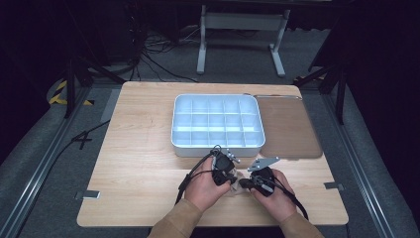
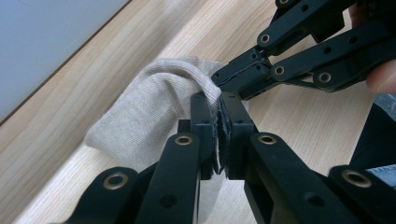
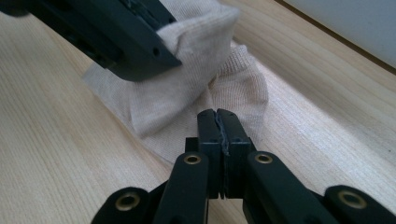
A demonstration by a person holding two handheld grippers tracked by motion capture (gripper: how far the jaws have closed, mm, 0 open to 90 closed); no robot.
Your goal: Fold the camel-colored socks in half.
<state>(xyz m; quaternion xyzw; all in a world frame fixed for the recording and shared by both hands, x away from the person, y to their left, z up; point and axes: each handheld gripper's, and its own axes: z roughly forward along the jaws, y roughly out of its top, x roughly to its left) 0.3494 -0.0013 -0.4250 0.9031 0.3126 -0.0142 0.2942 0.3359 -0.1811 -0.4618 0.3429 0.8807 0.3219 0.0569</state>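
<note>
High view: a white divided tray (image 1: 217, 121) sat mid-desk, compartments looking bare. Just in front of the tray, at its near edge, both hands met, left gripper (image 1: 224, 167) and right gripper (image 1: 253, 179) tip to tip over a small pale cloth (image 1: 238, 184). A brown mat (image 1: 289, 129) lay flat beside the tray's right wall on the wooden desk (image 1: 133, 148).

Left gripper view: left gripper (image 2: 218, 126) jaws narrow, pinched on a fold of the cloth (image 2: 140, 116), a beige fine-knit fabric, ribbed, prob. a sock. Right gripper's tips (image 2: 229, 77) touched the same bunched edge.

Right gripper view: right gripper (image 3: 218, 128) jaws closed to a slit, at the cloth (image 3: 196, 93) edge; whether they held fabric, can't tell. Left gripper (image 3: 116, 37) lifted a peak of knit above the desk.

Handling, as judged: light, soft, floppy, stretchy, not fragile; will sag and slip from a shallow nip, so take a doubled fold or cuff, deep in the pads.
</note>
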